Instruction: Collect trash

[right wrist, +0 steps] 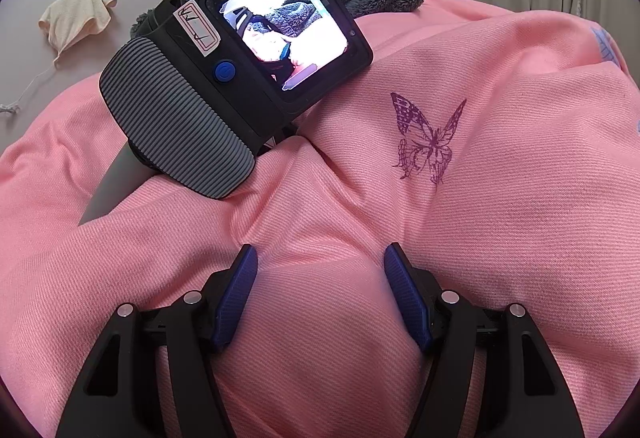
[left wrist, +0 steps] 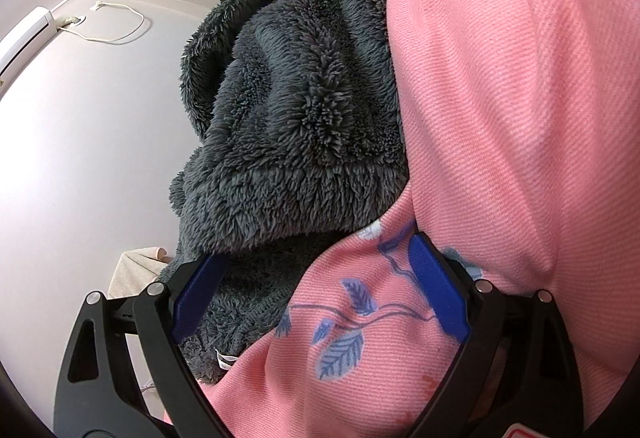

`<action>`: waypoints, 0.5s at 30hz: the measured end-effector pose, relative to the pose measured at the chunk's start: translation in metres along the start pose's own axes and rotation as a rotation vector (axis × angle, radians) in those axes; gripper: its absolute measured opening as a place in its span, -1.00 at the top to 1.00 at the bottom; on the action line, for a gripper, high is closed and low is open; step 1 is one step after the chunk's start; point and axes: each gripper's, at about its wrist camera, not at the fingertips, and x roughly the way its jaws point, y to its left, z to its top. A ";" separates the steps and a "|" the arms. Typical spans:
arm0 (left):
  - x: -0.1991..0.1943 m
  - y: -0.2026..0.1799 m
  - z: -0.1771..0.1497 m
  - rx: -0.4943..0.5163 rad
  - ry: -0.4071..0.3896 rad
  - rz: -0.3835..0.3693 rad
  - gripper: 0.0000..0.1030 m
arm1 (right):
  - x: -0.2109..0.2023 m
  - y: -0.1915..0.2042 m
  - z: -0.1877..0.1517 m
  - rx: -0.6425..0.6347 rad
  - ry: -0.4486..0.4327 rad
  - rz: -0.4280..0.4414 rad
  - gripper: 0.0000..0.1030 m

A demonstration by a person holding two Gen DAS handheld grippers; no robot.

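Trash is not in your claws yet: your left gripper (left wrist: 316, 286) and right gripper (right wrist: 318, 296) both gape wide, holding nothing. Pink blanket (right wrist: 500, 198) lies under both, and a crumpled cream cloth (right wrist: 78, 16) sits far ahead to the left of your right one, not yet picked up.

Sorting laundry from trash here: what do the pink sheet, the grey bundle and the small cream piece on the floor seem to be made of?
Pink sheet: woven cloth, matte, likely cotton; diagonal twill ribs show, with printed butterfly. Grey bundle: plush synthetic fleece, judging by its long shaggy pile. Cream piece: soft cloth, crumpled, perhaps terry; too far to be sure.
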 end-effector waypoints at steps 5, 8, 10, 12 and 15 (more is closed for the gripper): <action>0.001 0.000 0.001 0.000 0.000 0.000 -0.68 | 0.000 0.000 0.000 0.000 0.000 0.000 -0.22; 0.001 0.000 0.002 0.000 -0.001 0.000 -0.68 | 0.000 0.000 0.000 0.000 0.000 0.000 -0.22; 0.002 0.001 0.002 0.001 -0.001 0.000 -0.68 | 0.000 0.000 0.000 0.000 0.000 0.000 -0.22; 0.001 0.000 0.002 0.001 -0.001 0.000 -0.68 | 0.000 0.000 0.000 0.000 0.000 0.000 -0.22; 0.001 0.000 0.002 0.001 -0.001 0.000 -0.68 | 0.000 0.000 0.000 0.000 0.000 0.000 -0.22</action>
